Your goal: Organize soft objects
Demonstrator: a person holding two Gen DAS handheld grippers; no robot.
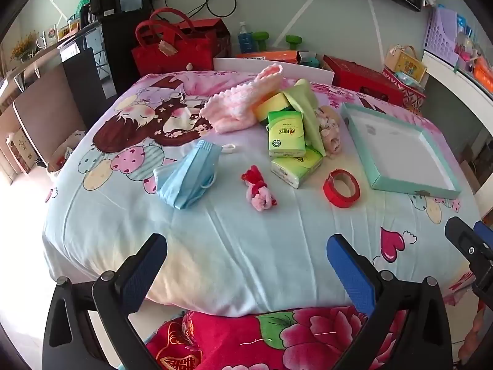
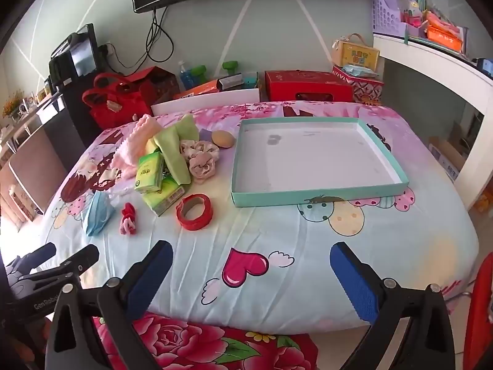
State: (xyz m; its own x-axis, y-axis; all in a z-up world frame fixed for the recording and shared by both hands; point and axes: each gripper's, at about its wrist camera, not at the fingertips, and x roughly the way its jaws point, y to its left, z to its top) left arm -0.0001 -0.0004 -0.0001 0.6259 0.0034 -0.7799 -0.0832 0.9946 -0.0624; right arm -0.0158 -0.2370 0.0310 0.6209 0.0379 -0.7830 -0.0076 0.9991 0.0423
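Both grippers hang over the near edge of the bed (image 1: 215, 256), pointing down at its cartoon-print quilt, and neither has anything in it: the left gripper (image 1: 246, 246) has its blue pads spread wide over bare quilt, and the right gripper (image 2: 251, 254) stands just as wide above a red heart printed on the cloth. The soft things lie in a loose heap toward the bed's far left part: a pink knitted cloth (image 1: 240, 101) at the back, a green cloth (image 1: 305, 108) draped over two green tissue packs (image 1: 286, 134), and a beige scrunchie (image 2: 200, 157) just beside them. Nearer the front edge lie a folded blue face mask (image 1: 188, 175), a small red and pink fabric piece (image 1: 258, 191) and a red tape roll (image 1: 342, 188), each apart from the others. A shallow teal box lid (image 2: 308, 197) sits toward the bed's far right side, open side up, with nothing inside, and a tan egg-shaped thing (image 2: 222, 138) rests just off its far left corner.
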